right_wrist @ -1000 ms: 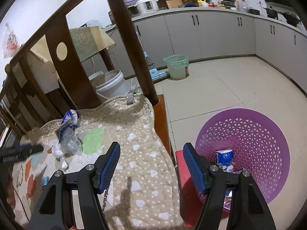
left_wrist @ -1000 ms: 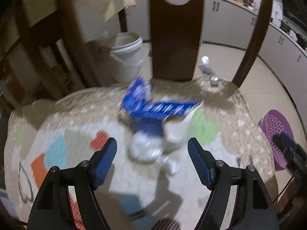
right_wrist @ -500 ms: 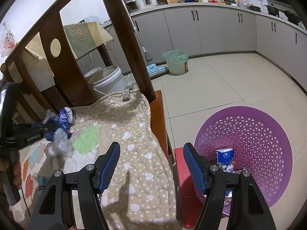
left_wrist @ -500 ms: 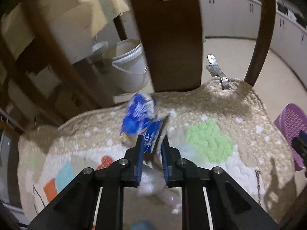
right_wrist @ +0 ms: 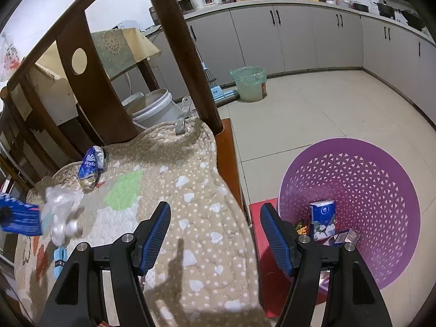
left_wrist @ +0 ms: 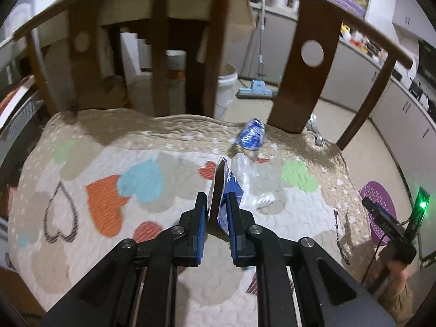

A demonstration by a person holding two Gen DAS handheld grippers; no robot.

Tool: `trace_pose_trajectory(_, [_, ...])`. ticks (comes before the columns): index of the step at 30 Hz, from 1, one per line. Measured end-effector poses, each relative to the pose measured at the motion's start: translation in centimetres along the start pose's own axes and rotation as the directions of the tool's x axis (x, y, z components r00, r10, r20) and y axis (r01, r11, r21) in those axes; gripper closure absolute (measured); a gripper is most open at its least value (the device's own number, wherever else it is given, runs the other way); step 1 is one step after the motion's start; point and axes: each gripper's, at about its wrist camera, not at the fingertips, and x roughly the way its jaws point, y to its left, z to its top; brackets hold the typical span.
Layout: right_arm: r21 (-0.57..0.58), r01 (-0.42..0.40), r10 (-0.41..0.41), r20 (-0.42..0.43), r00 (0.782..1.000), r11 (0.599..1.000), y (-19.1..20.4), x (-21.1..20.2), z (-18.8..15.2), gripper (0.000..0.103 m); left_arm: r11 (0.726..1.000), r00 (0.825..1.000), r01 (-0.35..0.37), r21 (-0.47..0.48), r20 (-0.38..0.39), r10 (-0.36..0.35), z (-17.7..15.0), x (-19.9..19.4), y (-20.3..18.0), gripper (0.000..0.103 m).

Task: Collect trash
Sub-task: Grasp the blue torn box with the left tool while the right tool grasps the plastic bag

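My left gripper (left_wrist: 216, 204) is shut on a flattened blue carton (left_wrist: 223, 188) and holds it above the quilted seat cushion (left_wrist: 109, 169); the carton also shows in the right wrist view (right_wrist: 19, 218). A clear crumpled plastic bag (left_wrist: 245, 174) lies just right of it. A blue Vinda tissue pack (left_wrist: 252, 135) lies near the chair back, also in the right wrist view (right_wrist: 91, 162). My right gripper (right_wrist: 215, 226) is open and empty over the cushion's right edge. The purple basket (right_wrist: 381, 179) on the floor holds a blue tissue pack (right_wrist: 321, 218) and other packets.
Wooden chair backs (left_wrist: 302, 81) rise behind the cushion. A metal clip (right_wrist: 182, 120) grips the cushion's corner. A white bucket (right_wrist: 152, 109) and a green-lined bin (right_wrist: 249, 83) stand on the tiled floor. A red stool (right_wrist: 261, 259) is beside the basket.
My left gripper closed on the blue carton and lifted it back off the cushion, leaving the plastic bag and tissue pack behind. The right gripper barely moved.
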Motion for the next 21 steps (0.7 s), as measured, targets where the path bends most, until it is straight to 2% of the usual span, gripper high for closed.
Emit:
trace_pose_trajectory(4, [-0.077, 0.002, -0.001, 0.004, 1.000, 0.997, 2.8, -1.1, -1.6, 0.031, 1.000, 0.999, -0.004, -0.013, 0.041, 0.005, -0.9, -2.1, 2.0, 0.089])
trace_pose_trajectory(9, [-0.140, -0.155, 0.138, -0.126, 0.982, 0.978, 8.2, -1.4, -4.0, 0.031, 1.000, 0.998, 0.009, -0.029, 0.057, -0.007, -2.2, -3.2, 4.1, 0.089])
trace_pose_trajectory(12, [-0.178, -0.243, 0.207, -0.197, 0.958, 0.954, 12.8, -0.8, -3.6, 0.031, 0.999, 0.998, 0.029, -0.040, 0.056, -0.027, -3.1, -3.3, 5.0, 0.089])
trace_pose_trajectory(16, [-0.126, -0.339, 0.293, -0.286, 0.912, 0.932, 17.6, 1.8, -1.7, 0.028, 1.000, 0.996, 0.006, -0.023, 0.087, -0.004, -4.2, -3.9, 6.3, 0.089])
trace_pose_trajectory(18, [-0.108, -0.339, 0.291, -0.315, 0.903, 0.935, 20.0, 3.9, -1.1, 0.026, 1.000, 0.994, -0.020, -0.012, 0.107, 0.021, -4.6, -4.1, 7.0, 0.089])
trace_pose_trajectory(21, [-0.124, -0.301, 0.241, -0.356, 0.903, 0.946, 22.7, 7.0, -0.8, 0.026, 0.999, 0.993, -0.028, -0.017, 0.112, 0.030, -4.9, -4.3, 8.0, 0.089])
